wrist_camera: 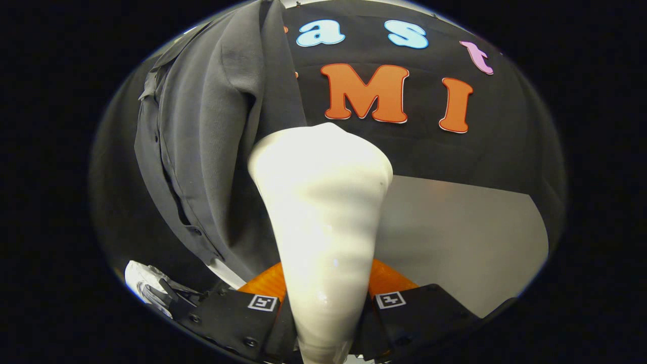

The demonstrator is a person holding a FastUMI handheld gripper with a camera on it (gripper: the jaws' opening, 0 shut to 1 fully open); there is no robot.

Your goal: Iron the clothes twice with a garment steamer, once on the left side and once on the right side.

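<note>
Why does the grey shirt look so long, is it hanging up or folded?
Hanging up, spread out. The grey shirt drapes down the wall, beside the steamer in the fingers.

The tongs point(323, 316) had two blocky housings, each bearing a small square black-and-white marker on its upper inner corner, with round screw heads along the left housing's lower edge.

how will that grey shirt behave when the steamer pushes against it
The grey shirt hangs in soft folds, so it is probably floppy and will likely give and swing away. The steamer, clamped in the tool, looks smooth and rigid, so it should glide across. The placket's buttons might catch it.
</note>
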